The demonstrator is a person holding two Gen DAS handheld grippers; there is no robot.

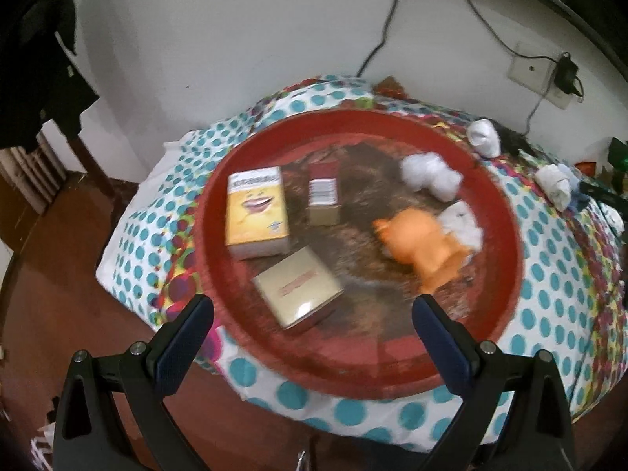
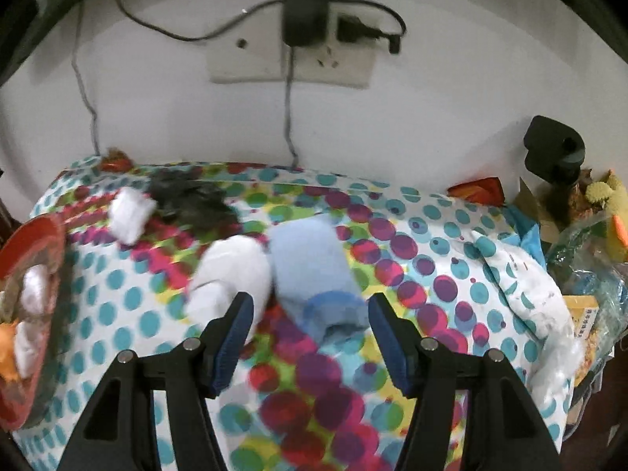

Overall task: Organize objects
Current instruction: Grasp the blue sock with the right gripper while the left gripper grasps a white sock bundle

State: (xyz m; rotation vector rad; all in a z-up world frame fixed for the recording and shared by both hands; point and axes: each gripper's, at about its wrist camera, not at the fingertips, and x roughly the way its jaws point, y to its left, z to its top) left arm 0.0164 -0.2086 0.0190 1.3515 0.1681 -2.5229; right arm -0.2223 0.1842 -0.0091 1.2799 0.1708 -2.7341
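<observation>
— While the left gripper hangs over the near rim of the round red tray, how do its jaws stand?

— Wide apart, holding nothing. On the tray lie a yellow box with a laughing face, a small red-and-white box just behind it, and a beige box nearest the gripper.

— And on the tray's right half?

— An orange soft toy, touching a white rolled sock; another white bundle sits farther back. The blur makes them hard to read, so they are possibly socks too.

— Where is the right gripper?

— Above the polka-dot cloth covering the desk, jaws open and empty. A light blue rolled sock lies between them, not touched as far as I can tell. A white rolled sock pair rests just beside it on the left.

— Anything farther back?

— A smaller white sock roll against a dark crumpled piece, and a black power adapter plugged into the wall.
</observation>
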